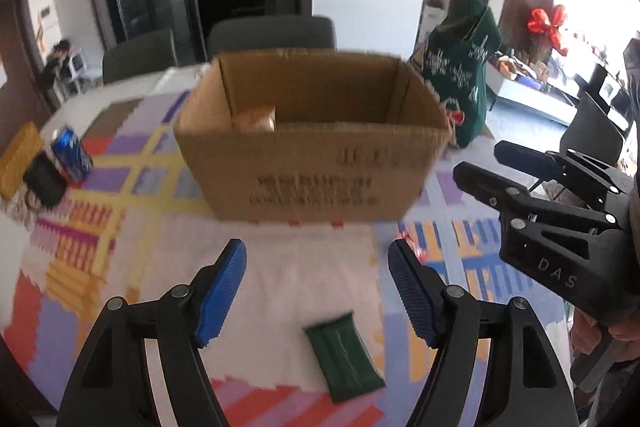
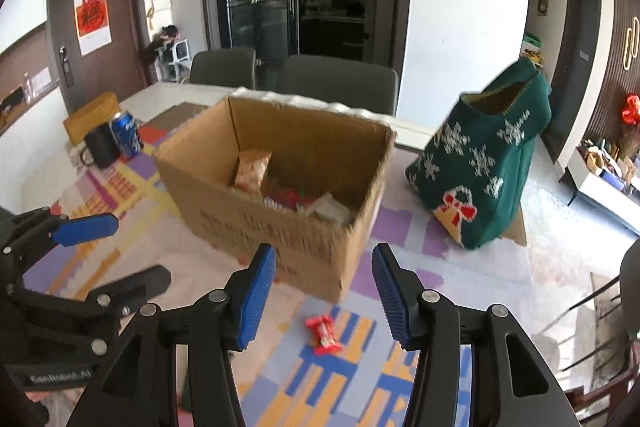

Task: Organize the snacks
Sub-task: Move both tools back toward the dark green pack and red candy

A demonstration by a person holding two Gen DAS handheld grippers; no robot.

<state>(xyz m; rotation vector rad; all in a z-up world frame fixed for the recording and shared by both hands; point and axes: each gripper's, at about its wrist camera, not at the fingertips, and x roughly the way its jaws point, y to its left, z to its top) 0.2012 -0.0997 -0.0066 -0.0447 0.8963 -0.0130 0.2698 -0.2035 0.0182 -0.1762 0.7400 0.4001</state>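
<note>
- I am holding my left gripper (image 1: 316, 291) with its jaws spread wide and nothing between them, hovering over the patterned tablecloth (image 1: 120, 195).
- A dark green snack packet (image 1: 343, 361) is lying flat on the cloth just below and between my left fingers.
- I am holding my right gripper (image 2: 324, 299) wide apart and empty too, just to the right of my left one.
- A red wrapped candy (image 2: 323, 334) is lying on the cloth under the gap of my right fingers.
- The cardboard box (image 2: 280, 195) is standing straight ahead of both grippers, open, with snack packets (image 2: 252, 169) lying inside.
- A green knitted bag (image 2: 486, 163) is standing to the right beyond the box.
- A blue can (image 2: 127, 135) and black mug (image 2: 101, 147) are sitting far left.
</note>
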